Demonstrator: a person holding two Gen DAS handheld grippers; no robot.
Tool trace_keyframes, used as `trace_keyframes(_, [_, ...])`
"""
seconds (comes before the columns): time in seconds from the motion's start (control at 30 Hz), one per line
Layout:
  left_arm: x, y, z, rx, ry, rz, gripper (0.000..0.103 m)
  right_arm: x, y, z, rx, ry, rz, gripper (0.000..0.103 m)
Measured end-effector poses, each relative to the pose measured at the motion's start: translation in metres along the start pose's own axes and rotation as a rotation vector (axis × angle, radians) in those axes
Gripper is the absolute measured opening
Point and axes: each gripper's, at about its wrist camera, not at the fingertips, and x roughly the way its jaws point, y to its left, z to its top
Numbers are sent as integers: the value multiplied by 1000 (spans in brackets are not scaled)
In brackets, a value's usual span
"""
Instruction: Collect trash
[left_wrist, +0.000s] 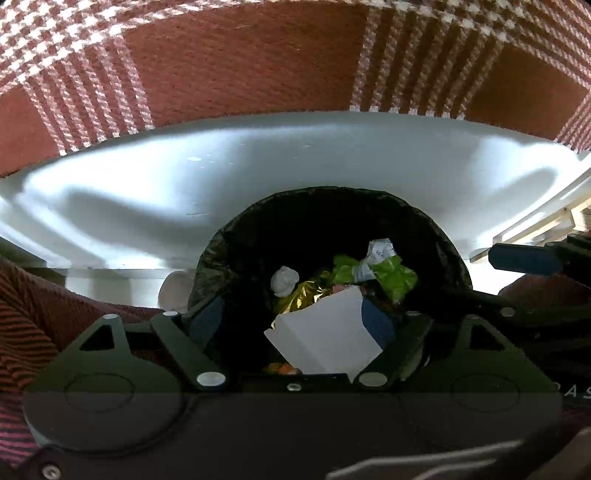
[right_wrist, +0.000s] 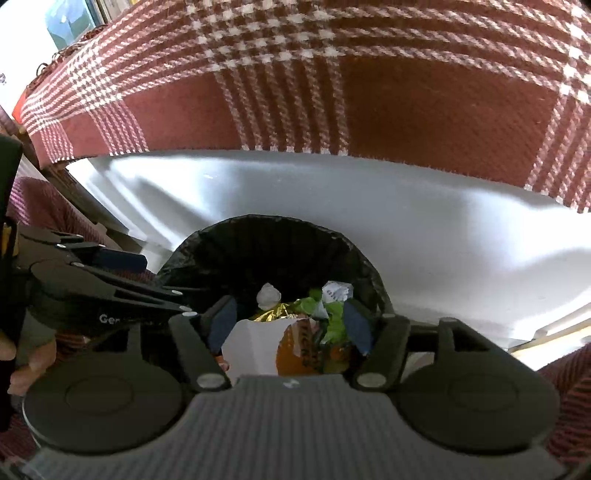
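A round bin lined with a black bag stands below both grippers. Inside lie a white carton with an orange print, a green wrapper, gold foil and a crumpled white tissue. My left gripper hangs over the bin's mouth, its blue pads wide apart with none pressing on the trash. My right gripper hangs open over the same bin. Each gripper shows at the edge of the other's view.
Behind the bin runs a white panel, with a red and white plaid cloth above it. Red striped fabric flanks the bin. A small white round thing lies left of it. A hand grips the left tool.
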Motion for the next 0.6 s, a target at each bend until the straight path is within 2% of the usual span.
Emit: trace_keyframes(0.6, [2,0,0,-11,21,4,85,-3,-2,0,15,-6,-4,80])
